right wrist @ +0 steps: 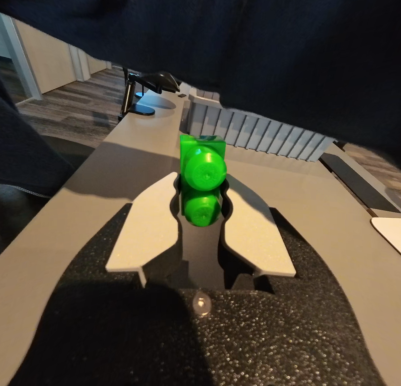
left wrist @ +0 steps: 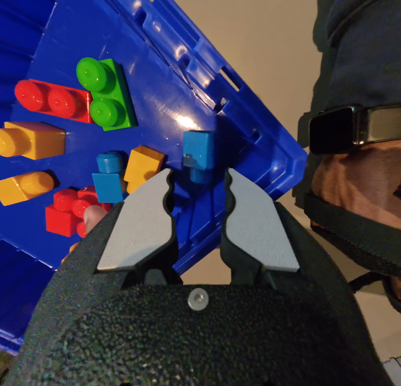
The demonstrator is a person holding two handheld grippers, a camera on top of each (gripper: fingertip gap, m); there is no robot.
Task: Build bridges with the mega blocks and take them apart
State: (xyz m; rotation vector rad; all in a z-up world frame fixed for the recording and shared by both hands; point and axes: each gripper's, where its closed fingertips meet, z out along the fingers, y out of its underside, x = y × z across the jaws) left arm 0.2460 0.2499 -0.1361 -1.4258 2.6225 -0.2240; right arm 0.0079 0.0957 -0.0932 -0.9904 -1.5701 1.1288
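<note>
In the left wrist view my left gripper (left wrist: 198,174) is open and empty over the near corner of a blue bin (left wrist: 238,98). A small blue block (left wrist: 198,150) lies just past its fingertips. Other blocks lie in the bin: a green two-stud block (left wrist: 107,94), a red two-stud block (left wrist: 52,100), orange blocks (left wrist: 32,140) (left wrist: 143,165), a second blue block (left wrist: 107,180) and a red block (left wrist: 65,213). In the right wrist view my right gripper (right wrist: 200,180) is shut on a green two-stud block (right wrist: 202,169), held above the grey table (right wrist: 271,180), studs toward the camera.
A person's wrist with a dark watch (left wrist: 334,130) and a black strap is close at the right of the left wrist view. Dark clothing (right wrist: 217,39) fills the top of the right wrist view. A black desk-lamp stand (right wrist: 138,93) and a white ribbed box (right wrist: 260,135) are farther back. The gap from one gripper's tips to the other's is roughly 30 centimetres.
</note>
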